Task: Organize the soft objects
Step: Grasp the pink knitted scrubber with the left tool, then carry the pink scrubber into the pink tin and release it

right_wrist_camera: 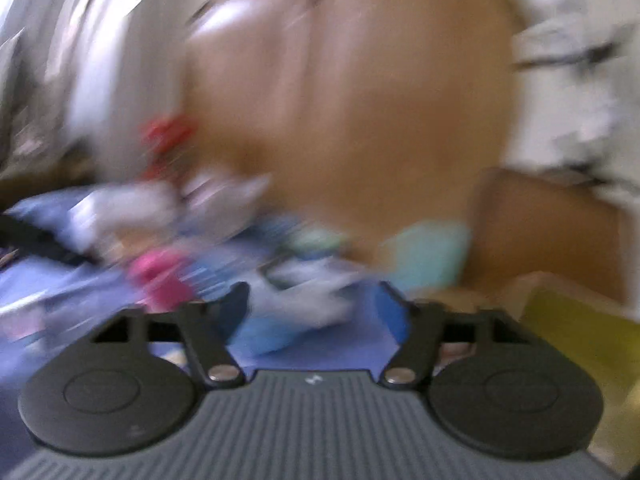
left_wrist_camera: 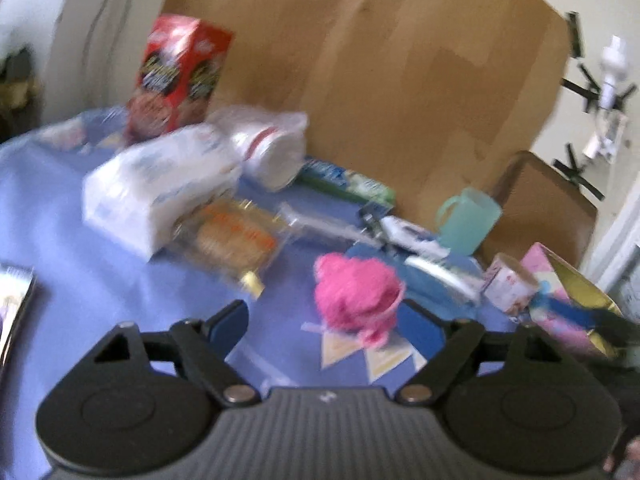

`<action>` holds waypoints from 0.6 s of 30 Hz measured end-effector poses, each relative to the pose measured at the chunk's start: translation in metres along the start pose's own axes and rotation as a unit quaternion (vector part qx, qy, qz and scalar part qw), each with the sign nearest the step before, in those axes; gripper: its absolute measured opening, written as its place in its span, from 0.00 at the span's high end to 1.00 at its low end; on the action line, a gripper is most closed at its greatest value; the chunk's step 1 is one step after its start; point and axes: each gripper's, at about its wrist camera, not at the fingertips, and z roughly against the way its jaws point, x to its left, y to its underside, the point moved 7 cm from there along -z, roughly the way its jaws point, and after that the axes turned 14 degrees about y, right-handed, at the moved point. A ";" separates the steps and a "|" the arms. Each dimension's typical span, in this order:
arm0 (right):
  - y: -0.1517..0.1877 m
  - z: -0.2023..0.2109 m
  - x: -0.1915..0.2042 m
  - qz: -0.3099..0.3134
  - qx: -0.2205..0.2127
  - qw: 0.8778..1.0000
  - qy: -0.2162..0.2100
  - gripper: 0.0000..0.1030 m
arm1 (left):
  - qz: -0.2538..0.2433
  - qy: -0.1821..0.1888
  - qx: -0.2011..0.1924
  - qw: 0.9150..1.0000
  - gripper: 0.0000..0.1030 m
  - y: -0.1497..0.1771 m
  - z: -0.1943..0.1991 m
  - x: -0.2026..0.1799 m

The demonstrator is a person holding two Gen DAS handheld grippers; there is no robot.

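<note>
Soft daylight; right view heavily motion-blurred, edges warped.

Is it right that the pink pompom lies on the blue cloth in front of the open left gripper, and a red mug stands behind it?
Not quite: the mug is mint green, as the left wrist view shows. The pink pompom does lie on the blue cloth before the open left gripper.

My blue-clothed table (left_wrist_camera: 48, 208) carries a fluffy pink pom-pom (left_wrist_camera: 356, 294), white tissue pack (left_wrist_camera: 156, 196), red cereal box (left_wrist_camera: 178, 76) and mint plastic mug (left_wrist_camera: 468, 216).
</note>
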 end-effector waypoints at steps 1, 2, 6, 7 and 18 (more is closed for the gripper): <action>-0.001 -0.011 0.014 0.002 0.012 1.000 -0.017 0.40 | -0.007 0.007 -0.001 1.000 0.19 -0.004 -0.003 -0.003; -0.002 -0.022 0.028 0.003 0.028 0.999 -0.034 0.39 | -0.013 0.021 0.002 1.000 0.19 -0.007 -0.007 -0.006; -0.004 -0.051 0.073 0.012 0.068 0.995 -0.075 0.39 | -0.013 0.031 0.015 0.999 0.20 -0.013 -0.030 -0.004; -0.005 -0.057 0.080 0.018 0.074 0.994 -0.074 0.39 | -0.009 0.029 0.021 0.999 0.31 -0.013 -0.037 -0.002; 0.020 -0.015 0.061 0.005 0.118 0.991 -0.064 0.70 | 0.020 0.112 0.057 0.992 0.65 0.029 -0.032 -0.036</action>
